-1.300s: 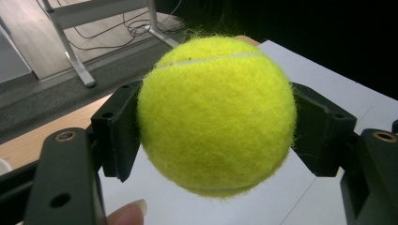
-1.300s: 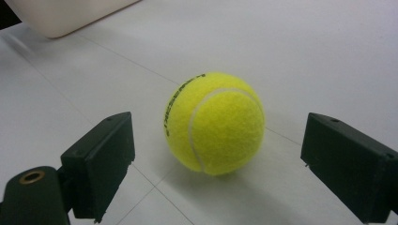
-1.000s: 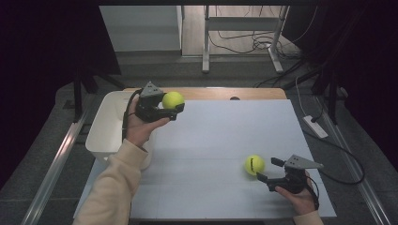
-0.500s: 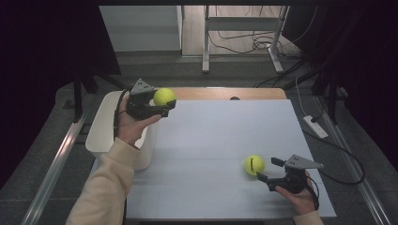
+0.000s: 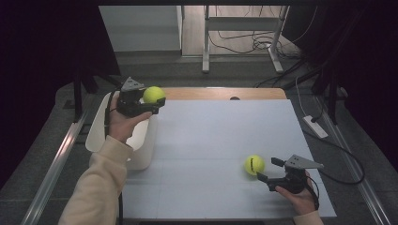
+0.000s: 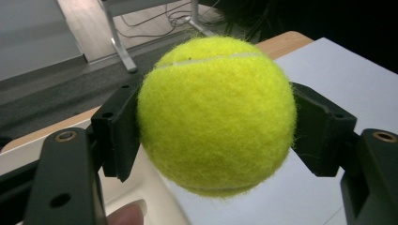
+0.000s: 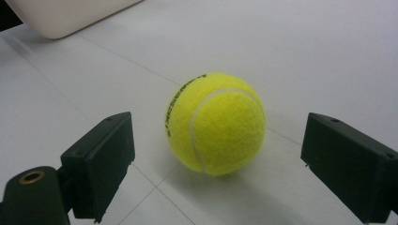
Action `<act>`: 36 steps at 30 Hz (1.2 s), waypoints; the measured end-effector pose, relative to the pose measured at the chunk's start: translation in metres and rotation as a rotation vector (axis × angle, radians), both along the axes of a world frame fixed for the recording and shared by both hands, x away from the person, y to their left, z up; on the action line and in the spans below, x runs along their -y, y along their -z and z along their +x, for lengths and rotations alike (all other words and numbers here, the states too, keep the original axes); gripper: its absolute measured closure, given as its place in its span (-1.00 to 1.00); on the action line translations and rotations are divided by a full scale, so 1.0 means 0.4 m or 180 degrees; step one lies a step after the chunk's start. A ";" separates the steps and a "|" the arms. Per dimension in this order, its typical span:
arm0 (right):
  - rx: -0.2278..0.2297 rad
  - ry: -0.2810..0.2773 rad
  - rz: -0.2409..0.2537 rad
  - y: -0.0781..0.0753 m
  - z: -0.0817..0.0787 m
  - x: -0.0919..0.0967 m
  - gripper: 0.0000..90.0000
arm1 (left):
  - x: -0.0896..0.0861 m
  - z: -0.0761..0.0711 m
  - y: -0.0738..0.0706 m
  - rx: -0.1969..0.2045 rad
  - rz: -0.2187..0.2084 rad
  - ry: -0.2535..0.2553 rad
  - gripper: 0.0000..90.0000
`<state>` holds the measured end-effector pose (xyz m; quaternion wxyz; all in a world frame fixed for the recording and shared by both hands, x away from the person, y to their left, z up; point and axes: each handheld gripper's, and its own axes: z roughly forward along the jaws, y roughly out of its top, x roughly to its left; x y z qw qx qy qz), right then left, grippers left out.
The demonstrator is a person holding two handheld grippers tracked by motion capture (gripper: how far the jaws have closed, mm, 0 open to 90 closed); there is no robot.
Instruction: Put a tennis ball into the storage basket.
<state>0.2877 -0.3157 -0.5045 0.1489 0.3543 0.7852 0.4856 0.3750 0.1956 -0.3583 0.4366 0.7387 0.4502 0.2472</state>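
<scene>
Two balls: left tool (image 5: 149,101) pinches tennis ball (image 5: 154,94) above white bin (image 5: 97,123) (interior hidden); right tool (image 5: 270,171) spread around second ball (image 5: 254,164).

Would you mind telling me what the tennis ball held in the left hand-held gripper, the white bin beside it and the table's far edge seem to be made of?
Tennis ball: fuzzy yellow-green felt, with stray fibres at its outline and a pale seam.
White bin: probably moulded plastic, smooth, matte, with rounded corners.
Table's far edge: light wood or wood-look laminate; the tan strip leaves it open.

High view looks down on the table (image 5: 225,140); gripper views look closely along their jaws.
</scene>
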 end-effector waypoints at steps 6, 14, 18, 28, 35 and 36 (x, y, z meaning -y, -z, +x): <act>-0.0005 -0.0002 -0.0005 0.001 0.000 -0.001 -0.78 | -0.029 0.001 0.008 -0.0028 0.0008 -0.0092 -0.40; -0.0014 -0.0005 -0.0009 0.002 0.001 -0.001 -0.78 | -0.061 0.006 0.014 -0.0060 0.0024 -0.0195 -0.40; -0.0012 -0.0001 -0.0007 0.001 0.000 0.001 -0.78 | -0.069 0.010 0.019 -0.0092 0.0054 -0.0229 -0.40; -0.0004 0.0002 -0.0011 0.000 0.000 0.001 -0.78 | -0.094 0.025 0.027 -0.0173 0.0136 -0.0345 -0.40; -0.0008 -0.0001 -0.0007 0.001 0.000 0.000 -0.78 | -0.117 0.040 0.035 -0.0259 0.0170 -0.0441 -0.40; -0.0008 -0.0002 -0.0008 0.001 0.000 0.000 -0.78 | -0.124 0.046 0.038 -0.0292 0.0178 -0.0474 -0.40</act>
